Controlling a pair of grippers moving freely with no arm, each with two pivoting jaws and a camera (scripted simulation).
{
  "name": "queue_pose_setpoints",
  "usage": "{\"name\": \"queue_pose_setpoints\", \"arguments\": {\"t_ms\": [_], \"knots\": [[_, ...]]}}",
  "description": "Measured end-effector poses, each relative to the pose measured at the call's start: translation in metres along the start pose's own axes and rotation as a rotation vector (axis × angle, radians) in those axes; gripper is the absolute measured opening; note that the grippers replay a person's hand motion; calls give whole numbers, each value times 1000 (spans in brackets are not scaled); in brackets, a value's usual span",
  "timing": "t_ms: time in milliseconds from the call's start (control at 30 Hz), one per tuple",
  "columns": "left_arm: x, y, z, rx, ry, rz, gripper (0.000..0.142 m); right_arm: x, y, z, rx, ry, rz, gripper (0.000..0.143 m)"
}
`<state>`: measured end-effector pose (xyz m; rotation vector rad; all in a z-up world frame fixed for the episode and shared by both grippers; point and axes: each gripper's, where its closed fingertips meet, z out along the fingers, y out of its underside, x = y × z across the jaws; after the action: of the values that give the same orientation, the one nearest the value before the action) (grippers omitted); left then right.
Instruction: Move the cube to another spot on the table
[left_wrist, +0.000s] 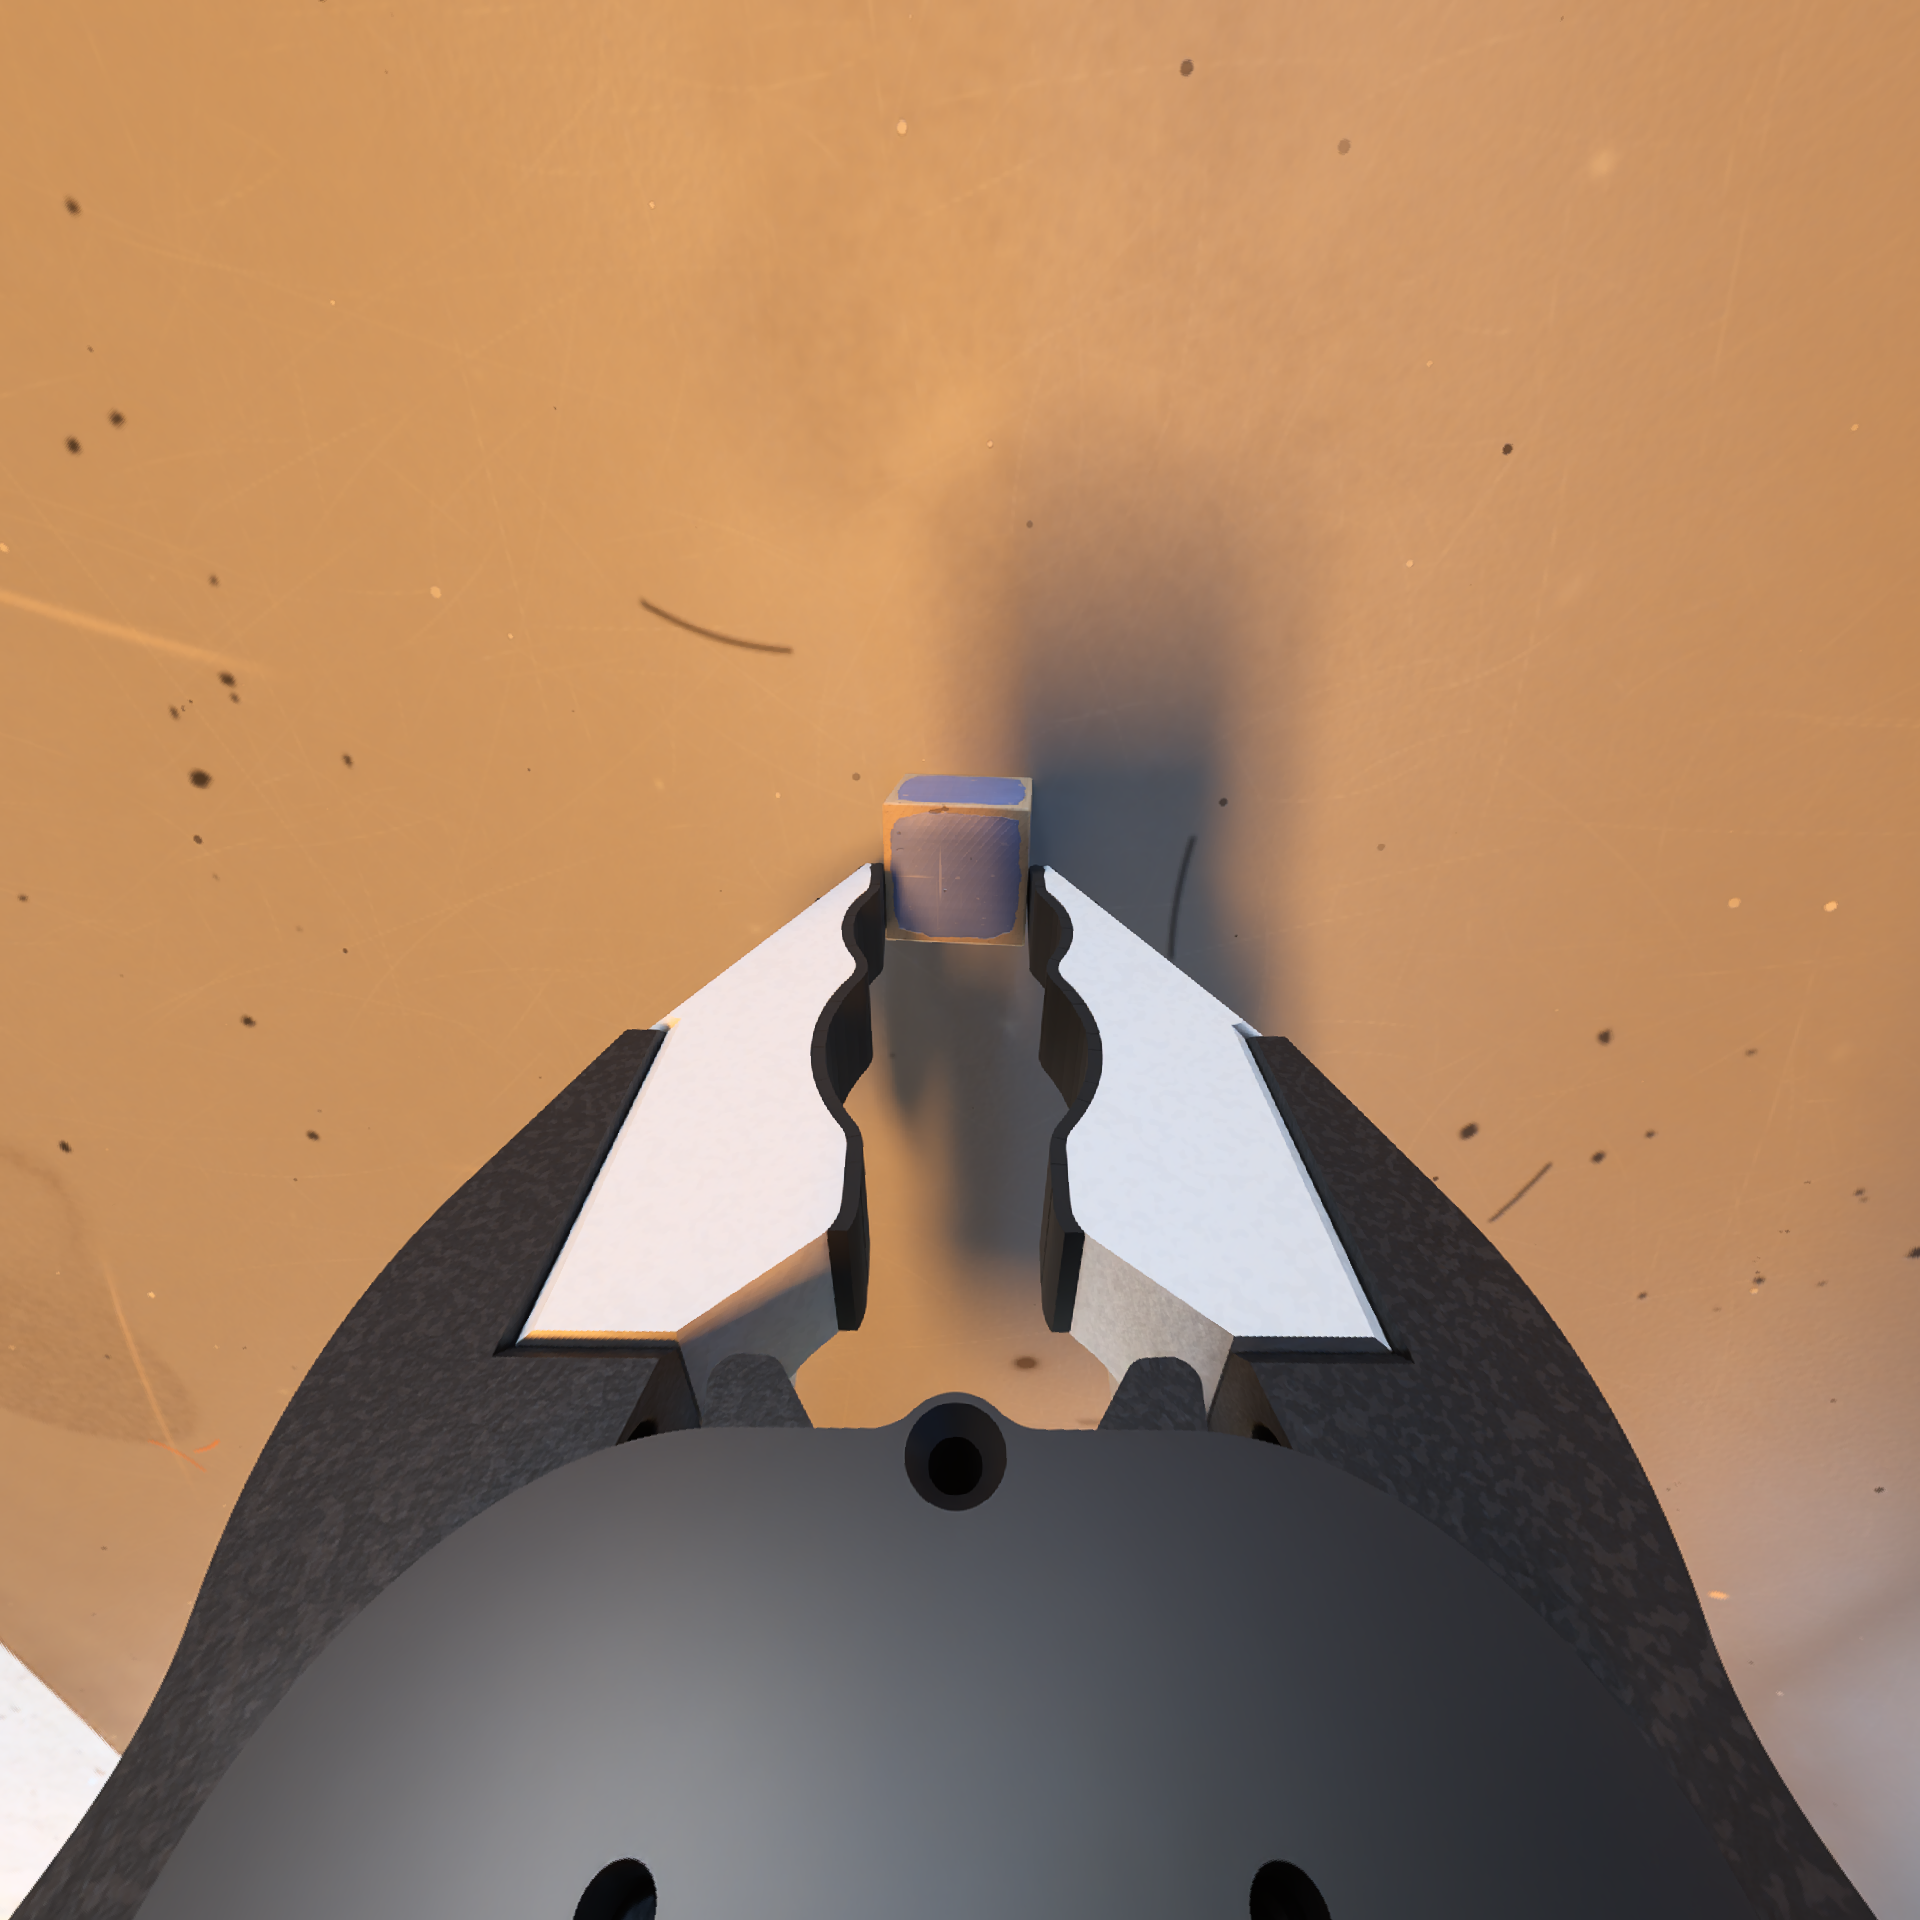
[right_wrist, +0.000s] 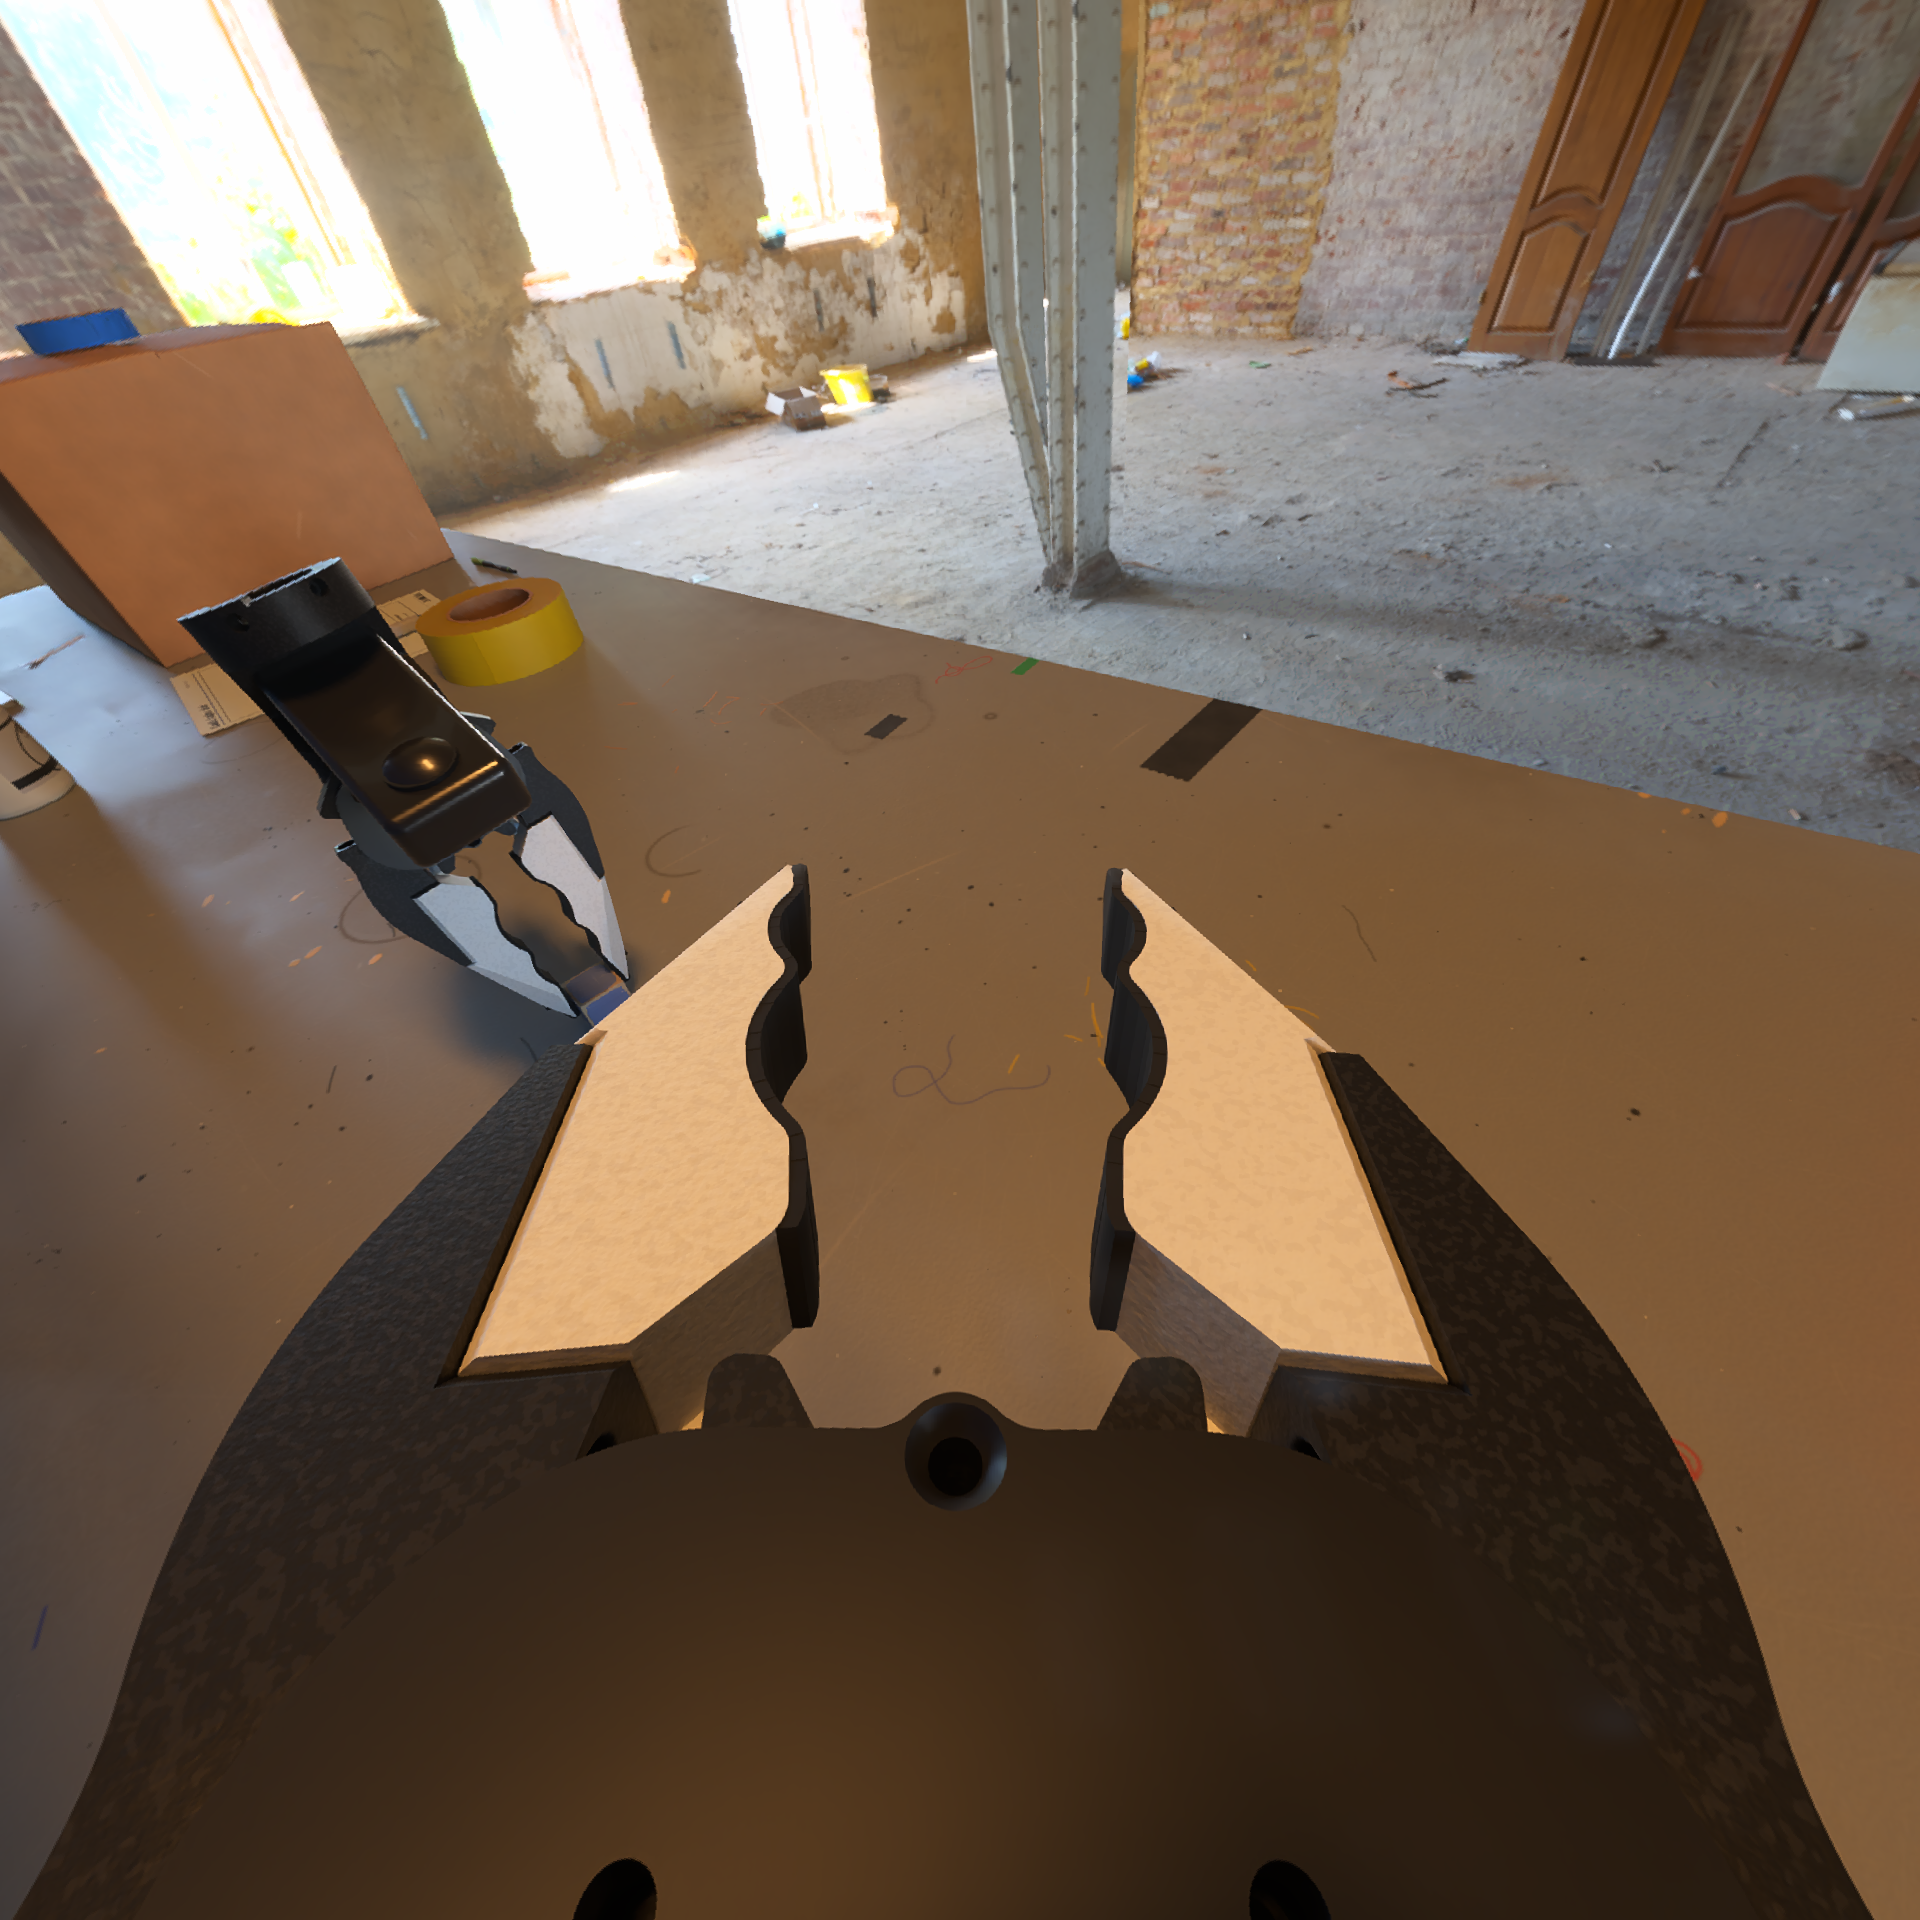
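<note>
A small cube (left_wrist: 956, 878) with blue faces and tan edges sits between the tips of my left gripper (left_wrist: 956, 896). The two fingertips press its left and right sides, so the gripper is shut on it, low over the brown table (left_wrist: 520, 520). A dark shadow falls beyond and to the right of the cube. The right wrist view shows the left gripper (right_wrist: 597, 987) tilted down with the cube (right_wrist: 603, 1000) at its tips, just left of my right gripper (right_wrist: 956, 883). My right gripper is open and empty above the table.
At the table's far left stand a yellow tape roll (right_wrist: 499, 629), a brown cardboard box (right_wrist: 208, 468), some papers (right_wrist: 213, 701) and a white cup (right_wrist: 26, 774). The table's far edge (right_wrist: 1351, 727) runs diagonally, with a black tape strip (right_wrist: 1200, 738) near it.
</note>
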<state>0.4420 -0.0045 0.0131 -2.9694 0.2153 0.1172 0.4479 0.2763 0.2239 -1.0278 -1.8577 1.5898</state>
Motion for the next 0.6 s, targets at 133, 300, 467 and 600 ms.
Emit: {"name": "queue_pose_setpoints", "arguments": {"t_ms": [133, 300, 467, 600], "knots": [[0, -2, 0, -7, 2, 1, 27, -1, 1, 1, -11, -1, -5, 57], [0, -4, 1, -8, -2, 16, 27, 0, 3, 1, -14, -1, -1, 57], [1, -5, 1, -9, 6, 17, 27, 1, 4, 2, -18, -2, 3, 57], [2, -5, 5, -14, 7, 8, 39, 2, 7, 3, -30, -7, 10, 57]]}}
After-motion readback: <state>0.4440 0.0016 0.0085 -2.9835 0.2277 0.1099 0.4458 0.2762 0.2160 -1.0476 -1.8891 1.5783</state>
